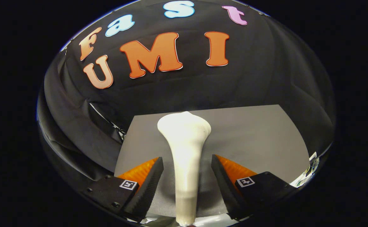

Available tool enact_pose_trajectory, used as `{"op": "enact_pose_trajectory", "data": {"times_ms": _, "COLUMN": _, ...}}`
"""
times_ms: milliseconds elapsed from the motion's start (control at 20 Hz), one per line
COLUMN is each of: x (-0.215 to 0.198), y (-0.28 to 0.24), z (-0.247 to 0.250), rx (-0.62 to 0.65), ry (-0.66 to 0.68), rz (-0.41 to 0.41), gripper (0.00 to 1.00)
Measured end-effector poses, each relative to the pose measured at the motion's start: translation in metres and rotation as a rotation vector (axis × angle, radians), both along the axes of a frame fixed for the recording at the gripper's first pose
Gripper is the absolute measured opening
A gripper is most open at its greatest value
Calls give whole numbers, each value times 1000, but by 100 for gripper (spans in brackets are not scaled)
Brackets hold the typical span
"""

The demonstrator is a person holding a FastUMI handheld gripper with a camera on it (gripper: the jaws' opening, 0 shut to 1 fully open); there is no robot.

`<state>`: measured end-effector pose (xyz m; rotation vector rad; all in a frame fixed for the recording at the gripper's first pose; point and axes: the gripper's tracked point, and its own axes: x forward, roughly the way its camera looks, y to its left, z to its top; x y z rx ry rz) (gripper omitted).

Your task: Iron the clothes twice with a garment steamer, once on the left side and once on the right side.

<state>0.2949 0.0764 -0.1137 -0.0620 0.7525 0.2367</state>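
A white garment steamer (184, 132) lies on a flat grey sheet (253, 132), its wide head pointing away from me and its slim handle running back between my fingers. My gripper (187, 159) is open, one finger on each side of the handle. A narrow gap shows between each finger (149, 186) and the handle, so neither pad presses on it. The handle's near end is cut off from sight below. I cannot tell whether the grey sheet is the garment or a mat.
The booth's black cloth wall (266, 72) rises right behind the grey sheet's far edge and folds around its left side (76, 126). Some small light-coloured objects (308, 171) sit past the sheet's right corner.
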Motion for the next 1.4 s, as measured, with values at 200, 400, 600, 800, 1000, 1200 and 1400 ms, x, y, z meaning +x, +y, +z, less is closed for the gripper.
{"op": "enact_pose_trajectory", "data": {"times_ms": 200, "x": 4, "y": 5, "z": -15, "rx": -13, "ry": 48, "rz": 32, "gripper": 98}}
{"op": "enact_pose_trajectory", "data": {"times_ms": 400, "x": 5, "y": 10, "z": -24, "rx": -27, "ry": 77, "rz": 35, "gripper": 89}}
{"op": "enact_pose_trajectory", "data": {"times_ms": 600, "x": -1, "y": 7, "z": -27, "rx": -14, "ry": 95, "rz": 9, "gripper": 77}}
{"op": "enact_pose_trajectory", "data": {"times_ms": 800, "x": -4, "y": -4, "z": -24, "rx": -21, "ry": 102, "rz": -52, "gripper": 54}}
{"op": "enact_pose_trajectory", "data": {"times_ms": 1000, "x": -5, "y": -5, "z": -29, "rx": 5, "ry": 91, "rz": -110, "gripper": 47}}
{"op": "enact_pose_trajectory", "data": {"times_ms": 1200, "x": -14, "y": -6, "z": -21, "rx": 32, "ry": 52, "rz": -148, "gripper": 38}}
{"op": "enact_pose_trajectory", "data": {"times_ms": 1400, "x": -47, "y": -3, "z": 4, "rx": 5, "ry": -27, "rz": -143, "gripper": 38}}
